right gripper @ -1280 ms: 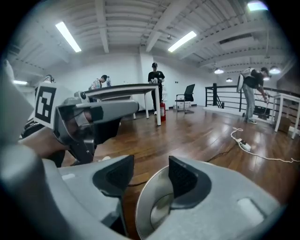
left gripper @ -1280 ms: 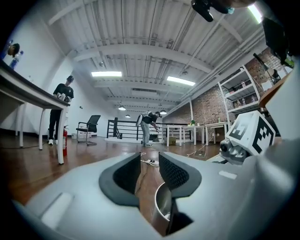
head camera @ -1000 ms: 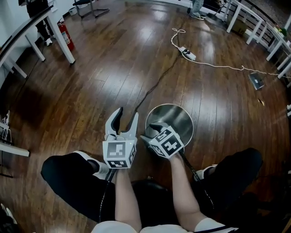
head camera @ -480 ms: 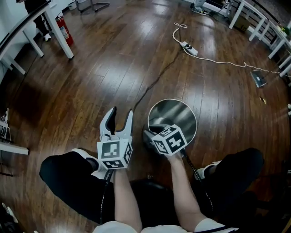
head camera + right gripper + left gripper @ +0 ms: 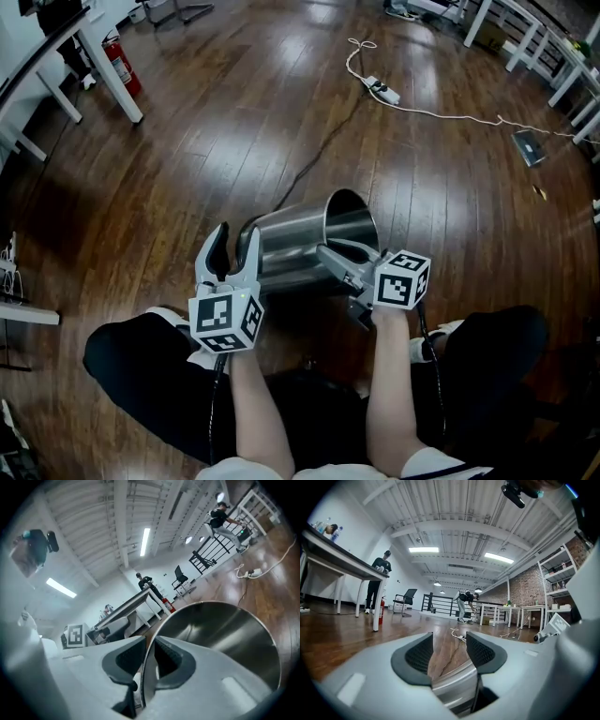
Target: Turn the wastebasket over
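Observation:
The wastebasket point(image 5: 295, 242), a shiny steel cylinder, lies tipped on its side above the floor, its mouth turned to the right. My right gripper point(image 5: 336, 255) has the rim between its jaws, which are closing, one pad inside and one outside. The right gripper view shows the thin rim point(image 5: 146, 677) pinched between the right gripper's point(image 5: 147, 660) pads, with the hollow inside beyond. My left gripper point(image 5: 234, 239) stands open beside the basket's closed end, apart from it. In the left gripper view nothing sits between that gripper's point(image 5: 449, 651) jaws, and the wastebasket's wall point(image 5: 454, 686) shows just below them.
A black cable point(image 5: 319, 164) runs over the wooden floor from the basket toward a white power strip point(image 5: 380, 89). A white table's legs point(image 5: 117, 89) and a fire extinguisher point(image 5: 114, 54) stand at far left. White railings line the far right. The person's knees flank both grippers.
The wastebasket stood upright with its mouth up; now it is tipped on its side. The right gripper closed on the rim, rose and swung right. The left gripper shifted slightly left.

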